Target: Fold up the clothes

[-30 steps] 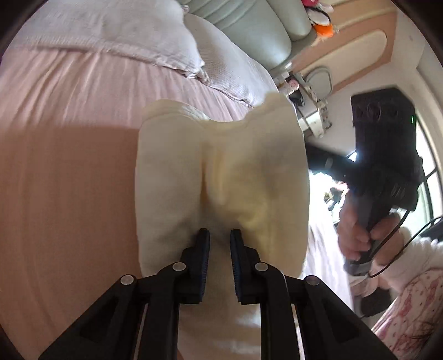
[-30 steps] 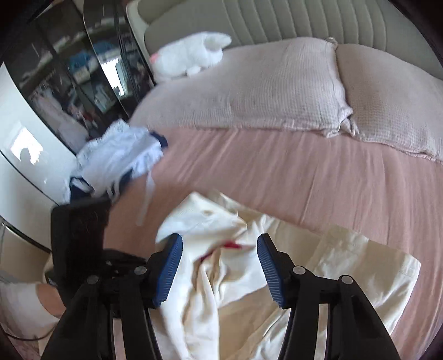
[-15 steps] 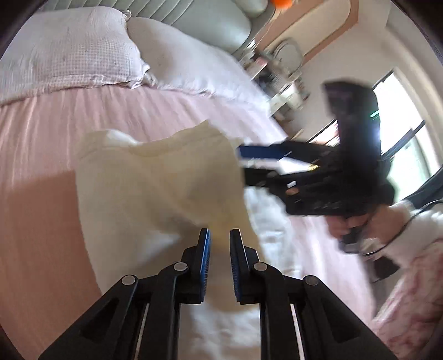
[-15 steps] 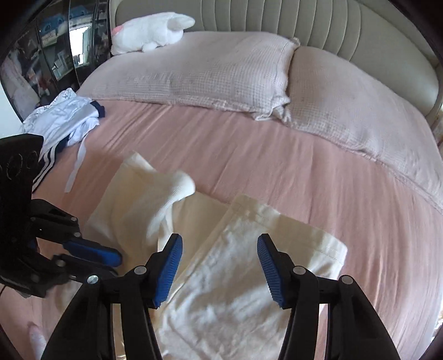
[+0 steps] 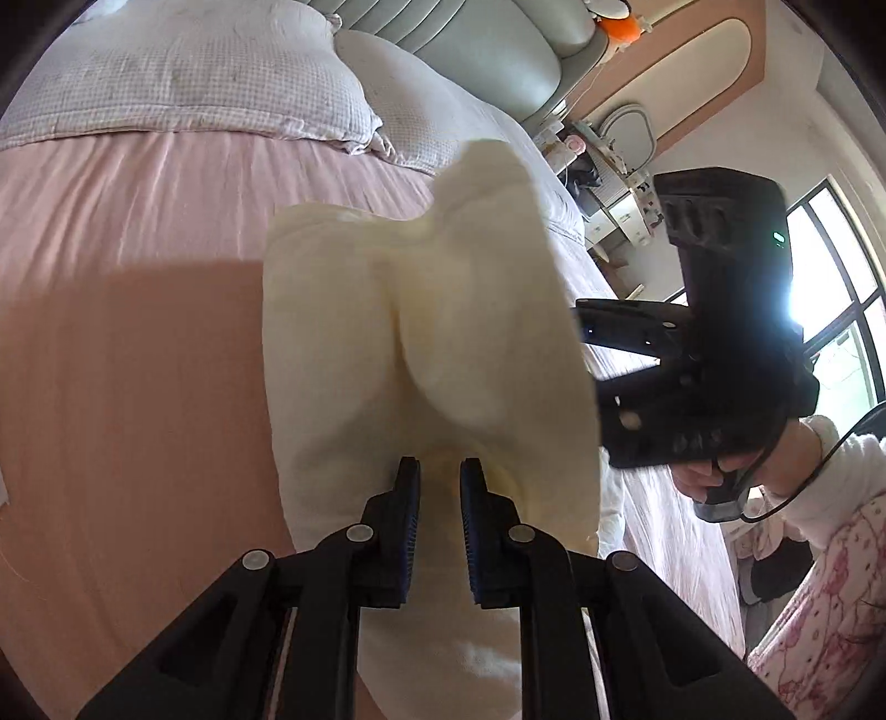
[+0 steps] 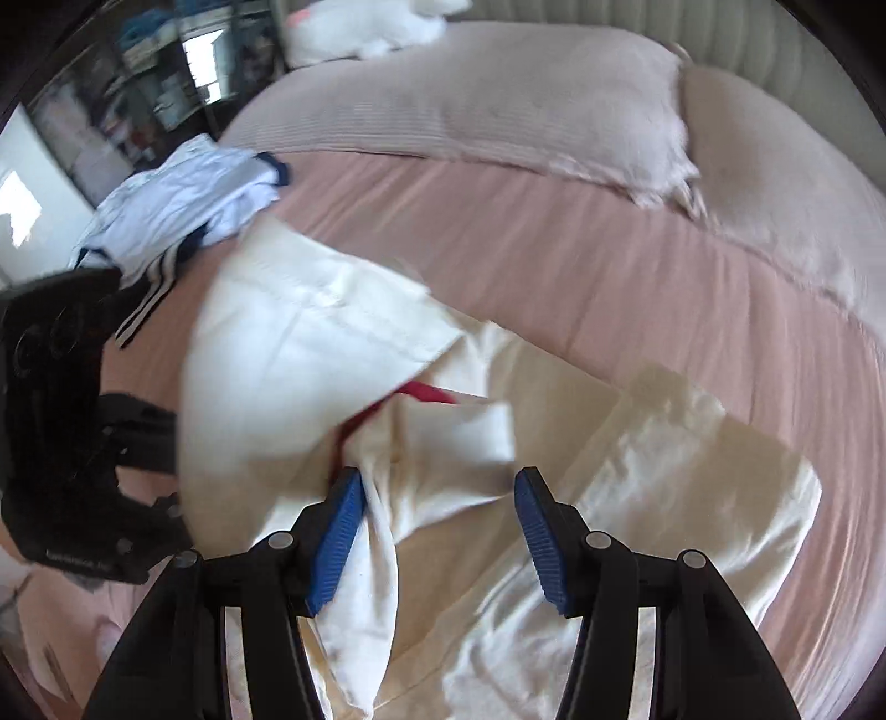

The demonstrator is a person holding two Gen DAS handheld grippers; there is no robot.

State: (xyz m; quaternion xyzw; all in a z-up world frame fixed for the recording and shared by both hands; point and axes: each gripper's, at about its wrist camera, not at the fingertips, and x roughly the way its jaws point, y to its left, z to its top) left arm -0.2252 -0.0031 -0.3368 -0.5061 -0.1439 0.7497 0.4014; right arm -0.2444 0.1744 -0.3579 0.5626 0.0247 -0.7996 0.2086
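Observation:
A cream garment [image 5: 360, 332] lies on the pink bed sheet [image 5: 111, 387]. My left gripper [image 5: 437, 476] is shut on a lifted fold of it, which rises like a flap in front of the camera. In the right wrist view the same cream garment [image 6: 310, 354] spreads under my right gripper [image 6: 437, 487], which is open. A ridge of cloth runs beside its left blue pad [image 6: 340, 526], and a red strip [image 6: 426, 393] shows inside the fold. The right gripper's black housing [image 5: 709, 343] reaches behind the flap, its fingertips hidden.
Two pale pillows [image 6: 498, 94] lie against the padded headboard [image 5: 487, 50]. A white and navy pile of clothes [image 6: 183, 205] sits at the bed's far left, a white plush toy [image 6: 365, 27] behind it. A hand and patterned sleeve [image 5: 819, 598] are at the right, by a window [image 5: 830, 277].
My right gripper has sunk closer to the cream garment and tipped further down. The flap held by the left gripper now stands larger and nearer. Neither gripper's jaws have changed.

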